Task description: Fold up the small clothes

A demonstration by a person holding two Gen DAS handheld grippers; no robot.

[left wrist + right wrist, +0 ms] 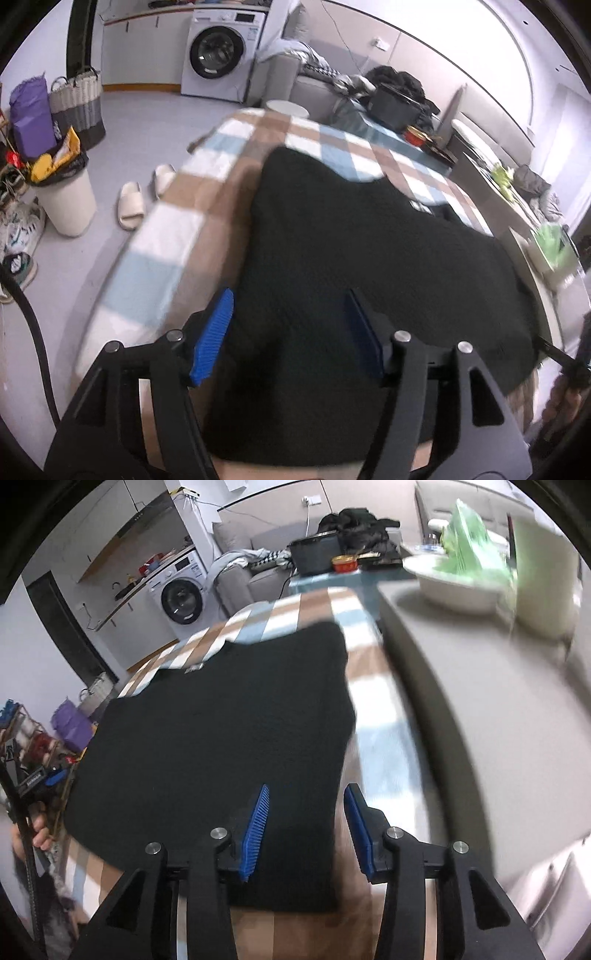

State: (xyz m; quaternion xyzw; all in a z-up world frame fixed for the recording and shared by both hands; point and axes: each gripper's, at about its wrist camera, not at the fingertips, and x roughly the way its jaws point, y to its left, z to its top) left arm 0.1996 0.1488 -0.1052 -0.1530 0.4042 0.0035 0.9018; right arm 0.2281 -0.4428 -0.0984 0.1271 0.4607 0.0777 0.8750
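A black knitted garment [351, 240] lies spread flat on a bed with a blue, brown and white checked blanket [173, 236]. My left gripper [288, 332] hovers over the garment's near left part, jaws open, the blue pads [212, 336] apart with only flat cloth below them. In the right wrist view the same garment [221, 720] fills the middle. My right gripper [306, 830] is open over its near right edge, so black cloth lies under the left pad [255, 834] and checked blanket [384, 738] under the right one. Neither gripper pinches the fabric.
A grey counter [480, 701] runs along the bed's right side with a white bowl [454, 587] and green items. Left of the bed on the floor are slippers [129, 206], a white bin [68, 206] and a basket [79, 99]. A washing machine [218, 51] and sofa stand behind.
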